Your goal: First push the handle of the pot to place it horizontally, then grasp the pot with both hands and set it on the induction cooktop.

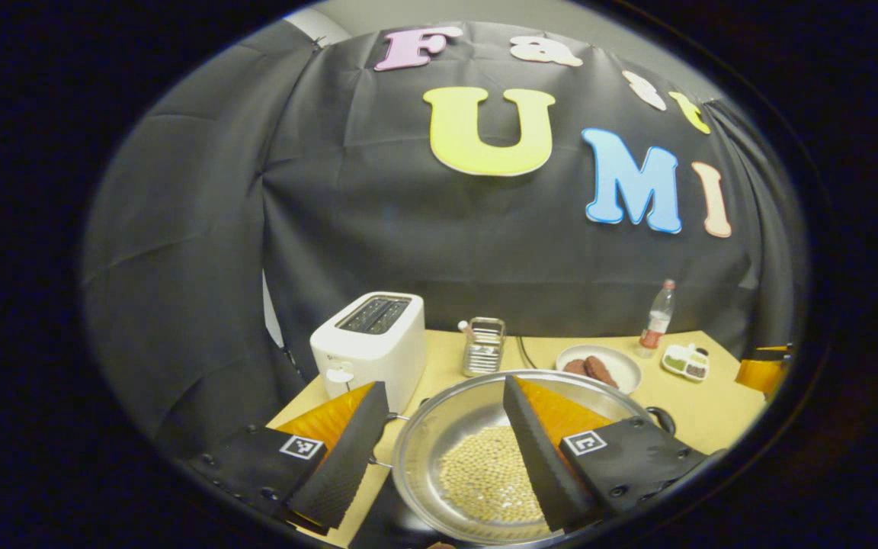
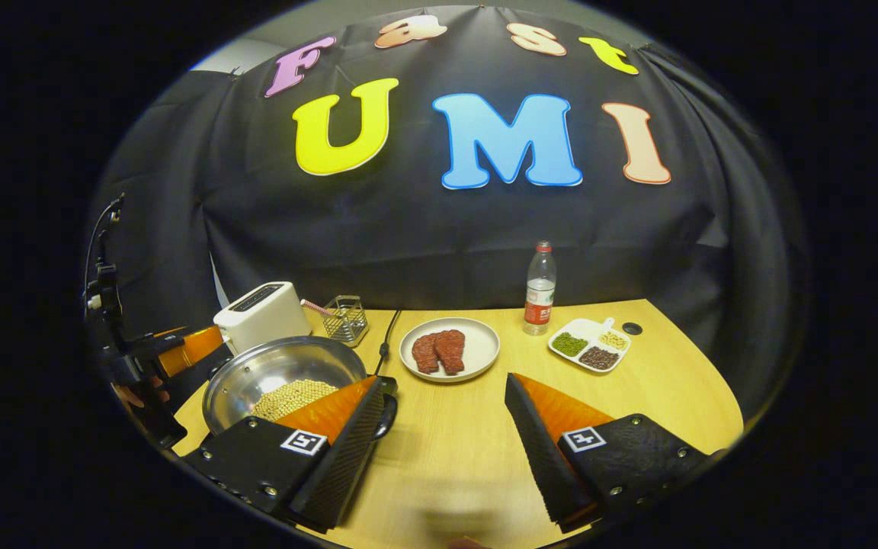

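In the left gripper view, our left gripper (image 1: 439, 446) is spread wide over the near left rim of the pot (image 1: 439, 427), one finger outside it and one above the beans (image 1: 488, 473); neither presses on it. The pot stands on the bench (image 1: 698, 415) beside the toaster (image 1: 370, 343). Our right gripper (image 2: 439, 446) is spread too, just right of the pot, above bare bench.

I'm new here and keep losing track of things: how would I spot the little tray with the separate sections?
Start at the wooden table and find the clear water bottle standing near the back wall. Just right of its base lies the white divided tray. Unlike the round plate of red meat to the bottle's left, it is squarish, with compartments holding green, dark and pale bits.
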A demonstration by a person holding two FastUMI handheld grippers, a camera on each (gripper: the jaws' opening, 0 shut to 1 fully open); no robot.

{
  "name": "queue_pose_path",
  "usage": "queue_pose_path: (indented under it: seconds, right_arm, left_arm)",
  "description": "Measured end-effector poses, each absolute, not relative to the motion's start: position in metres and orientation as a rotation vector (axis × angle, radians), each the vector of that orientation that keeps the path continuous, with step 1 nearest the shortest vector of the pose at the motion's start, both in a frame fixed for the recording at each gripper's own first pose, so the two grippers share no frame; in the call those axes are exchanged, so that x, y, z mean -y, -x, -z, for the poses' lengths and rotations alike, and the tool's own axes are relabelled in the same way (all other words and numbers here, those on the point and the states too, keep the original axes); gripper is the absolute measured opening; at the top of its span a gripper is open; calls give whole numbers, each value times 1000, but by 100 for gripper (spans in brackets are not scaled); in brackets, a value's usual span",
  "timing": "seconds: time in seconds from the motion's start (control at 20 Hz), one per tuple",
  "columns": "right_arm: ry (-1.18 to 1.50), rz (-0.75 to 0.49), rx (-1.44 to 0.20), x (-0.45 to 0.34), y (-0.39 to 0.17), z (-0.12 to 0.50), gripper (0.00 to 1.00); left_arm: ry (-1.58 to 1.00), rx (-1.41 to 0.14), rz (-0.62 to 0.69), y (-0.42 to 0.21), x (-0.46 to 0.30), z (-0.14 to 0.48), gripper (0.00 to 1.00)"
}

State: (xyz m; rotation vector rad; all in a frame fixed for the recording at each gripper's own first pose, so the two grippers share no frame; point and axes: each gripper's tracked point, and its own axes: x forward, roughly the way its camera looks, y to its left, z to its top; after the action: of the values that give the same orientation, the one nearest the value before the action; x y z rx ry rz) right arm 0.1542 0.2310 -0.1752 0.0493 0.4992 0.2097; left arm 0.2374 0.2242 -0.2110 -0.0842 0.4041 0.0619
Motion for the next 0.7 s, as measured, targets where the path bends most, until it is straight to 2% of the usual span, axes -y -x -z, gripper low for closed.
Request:
queue_pose_path:
  seconds: [0.35,0.45,0.55,0.6,0.7]
  right_arm:
    - [-52,-188,-430,-150,-111,139,96]
    - [-58,-189,-397,-128,-96,126,96]
    - [-58,-194,-364,-105,-80,112,96]
    - [-56,-195,-348,-94,-72,106,96]
    - [-56,-202,-325,-75,-55,95,96]
  left_arm:
    - [89,-319,-43,-183,-150,156,100]
    - [83,-292,-46,-166,-132,143,94]
    - [87,-273,-42,-140,-107,127,94]
    - [90,-262,-35,-129,-95,121,98]
    - [82,-244,-30,-108,-76,108,94]
